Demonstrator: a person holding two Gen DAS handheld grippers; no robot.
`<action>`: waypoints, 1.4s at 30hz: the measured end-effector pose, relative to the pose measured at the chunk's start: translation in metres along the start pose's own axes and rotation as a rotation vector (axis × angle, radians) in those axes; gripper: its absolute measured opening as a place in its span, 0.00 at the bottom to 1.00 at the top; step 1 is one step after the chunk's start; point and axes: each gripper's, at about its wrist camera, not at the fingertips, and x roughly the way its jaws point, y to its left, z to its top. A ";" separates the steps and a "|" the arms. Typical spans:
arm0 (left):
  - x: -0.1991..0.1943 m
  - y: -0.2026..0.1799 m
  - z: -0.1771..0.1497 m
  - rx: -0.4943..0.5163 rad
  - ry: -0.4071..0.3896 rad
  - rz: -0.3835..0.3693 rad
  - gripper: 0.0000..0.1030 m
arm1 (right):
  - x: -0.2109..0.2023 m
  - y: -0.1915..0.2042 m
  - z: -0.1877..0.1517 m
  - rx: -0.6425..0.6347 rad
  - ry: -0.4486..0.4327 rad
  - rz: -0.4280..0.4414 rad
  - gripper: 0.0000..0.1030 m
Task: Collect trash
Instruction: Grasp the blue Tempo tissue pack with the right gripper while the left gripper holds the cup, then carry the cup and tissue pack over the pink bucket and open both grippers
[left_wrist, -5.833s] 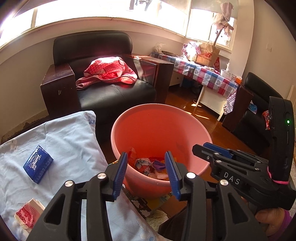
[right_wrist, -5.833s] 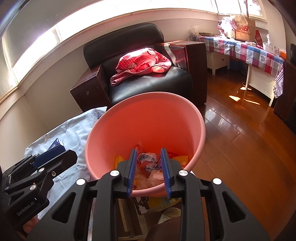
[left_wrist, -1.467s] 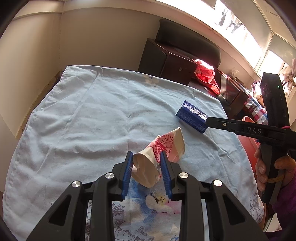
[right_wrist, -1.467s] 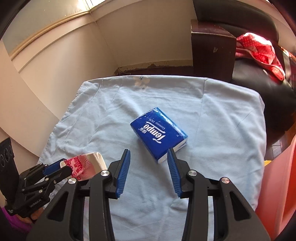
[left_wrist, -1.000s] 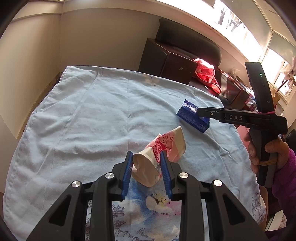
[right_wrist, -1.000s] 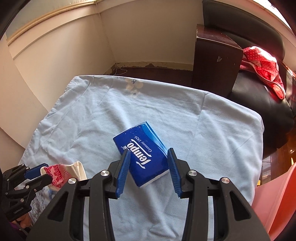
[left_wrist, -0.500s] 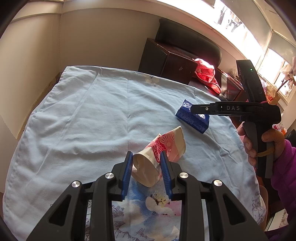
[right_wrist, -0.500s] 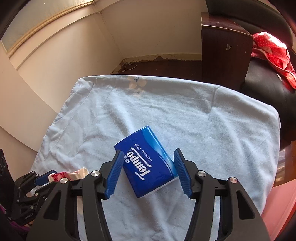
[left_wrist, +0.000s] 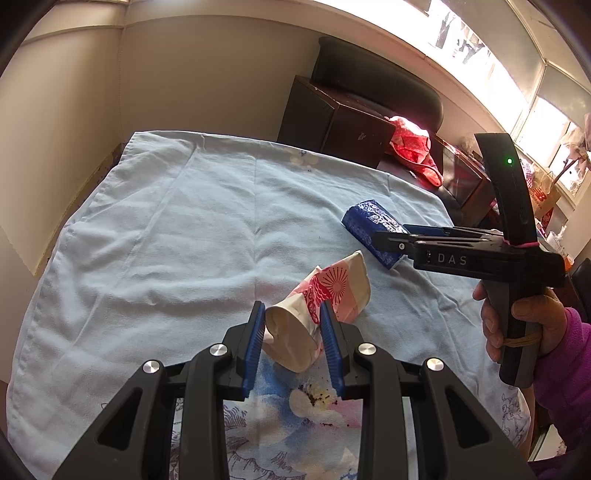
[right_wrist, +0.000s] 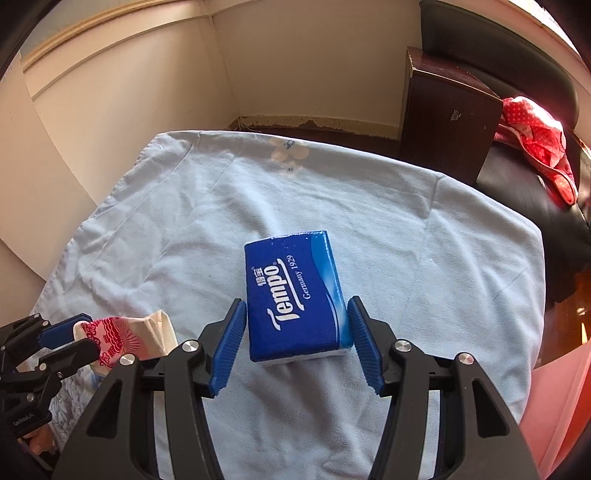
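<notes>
crushed paper cup lain on its side at 6 o'clock on the cloth-covered surface, pinched by left hand-held gripper | blue tissue pack lain at 3 o'clock of the cup, straddled untouched by spread right hand-held gripper | armchair seen at 1 o'clock

A broad bare stretch of the cloth-covered tabletop is left free on the far and wall side, where it is bounded by the beige wall and a dark armchair beyond its far edge. The nearer part is taken up by the crumpled paper cup and the blue tissue pack, well apart with open cloth between. That gap is partly crossed by the right hand-held gripper, reaching in from the side.
</notes>
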 end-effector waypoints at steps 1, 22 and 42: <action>0.000 0.000 0.000 0.000 0.000 0.001 0.29 | 0.000 0.001 -0.003 -0.006 -0.003 -0.012 0.56; -0.020 -0.045 0.012 0.079 -0.080 -0.012 0.26 | -0.078 -0.004 -0.078 0.150 -0.106 -0.038 0.53; -0.022 -0.119 0.027 0.225 -0.114 -0.036 0.25 | -0.137 -0.045 -0.121 0.253 -0.230 -0.069 0.52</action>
